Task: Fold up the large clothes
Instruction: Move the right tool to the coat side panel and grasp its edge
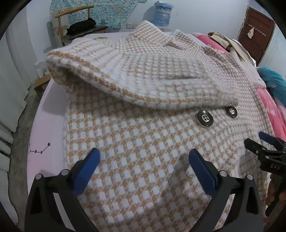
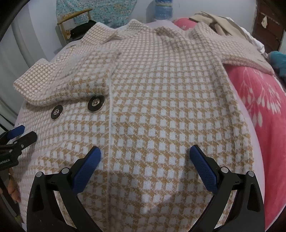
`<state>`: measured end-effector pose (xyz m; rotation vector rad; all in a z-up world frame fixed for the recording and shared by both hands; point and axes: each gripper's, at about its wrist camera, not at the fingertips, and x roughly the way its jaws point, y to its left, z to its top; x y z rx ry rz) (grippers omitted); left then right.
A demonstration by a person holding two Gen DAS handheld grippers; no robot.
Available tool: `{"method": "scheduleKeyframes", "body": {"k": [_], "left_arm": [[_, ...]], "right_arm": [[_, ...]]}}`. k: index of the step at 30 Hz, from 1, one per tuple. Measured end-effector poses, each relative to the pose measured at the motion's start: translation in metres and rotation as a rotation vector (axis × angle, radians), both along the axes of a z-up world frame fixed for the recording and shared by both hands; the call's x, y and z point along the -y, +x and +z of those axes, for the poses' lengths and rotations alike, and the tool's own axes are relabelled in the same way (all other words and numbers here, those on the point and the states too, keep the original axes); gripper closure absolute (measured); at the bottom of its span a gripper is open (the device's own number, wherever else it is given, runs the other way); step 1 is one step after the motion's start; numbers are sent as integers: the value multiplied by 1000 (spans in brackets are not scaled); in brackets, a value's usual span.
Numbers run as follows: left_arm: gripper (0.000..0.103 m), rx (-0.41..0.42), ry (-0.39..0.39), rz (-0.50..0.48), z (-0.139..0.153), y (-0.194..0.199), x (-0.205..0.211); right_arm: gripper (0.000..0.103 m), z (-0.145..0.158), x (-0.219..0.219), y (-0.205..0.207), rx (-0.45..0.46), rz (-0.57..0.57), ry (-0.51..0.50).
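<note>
i'm looking down on a bed [image 1: 51,107] with a pale pink sheet, a small star pattern printed on it near the left edge. a pink blanket [image 2: 259,100] with a white leaf print lies along the right side, and a heap of beige clothes [image 1: 225,42] sits at the far right corner with something teal [image 1: 273,80] beside it. beyond the bed there is a wooden chair [image 1: 71,21] with a dark bundle on its seat, a blue water jug [image 1: 163,14] against the white wall, a turquoise patterned cloth hanging, and a brown door [image 1: 255,30] at far right.

the checked coat [image 2: 160,107], tan and white, is spread flat over most of the bed, collar at the far end. its left sleeve [image 1: 125,75] is folded across the chest, its cuff lying just above two black buttons [image 1: 205,118].

my left claw [image 1: 143,171] stands wide apart over the near left part of the coat, nothing between its blue pads. my right claw [image 2: 145,169] is also spread wide, hovering over the near middle of the coat, gripping nothing.
</note>
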<state>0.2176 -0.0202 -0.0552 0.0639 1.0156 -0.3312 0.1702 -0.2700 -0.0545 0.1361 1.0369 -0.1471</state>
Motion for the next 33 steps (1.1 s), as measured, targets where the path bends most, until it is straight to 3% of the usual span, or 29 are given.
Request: {"method": "scheduleKeyframes", "body": {"k": [9,14,16,21,24,26,29,31,33], "left_arm": [[5,6,-71,-10,0,-2,-10],[5,7,-124,-11,1,-2,-17],[5,4,-148,-9,1,-2,-21],[5,6,-150,-33,2,-4,-20],[5,1,-172,-29,5,-2,-23],[5,7,-226,-14,9,1,-29],[5,47,-236,32,16,9,-42],[5,86,-185,75,20,17,-49],[5,102,-120,107,20,27,-54]], "right_arm": [[8,0,3,-5,18,28,12],[8,4,9,-1,-25,47,48],[8,13,17,4,-34,38,106],[8,49,35,18,79,54,239],[8,60,45,44,115,92,399],[8,58,49,65,118,109,484],[21,45,50,97,79,107,531],[27,35,48,115,53,111,554],[42,22,45,131,19,114,533]]}}
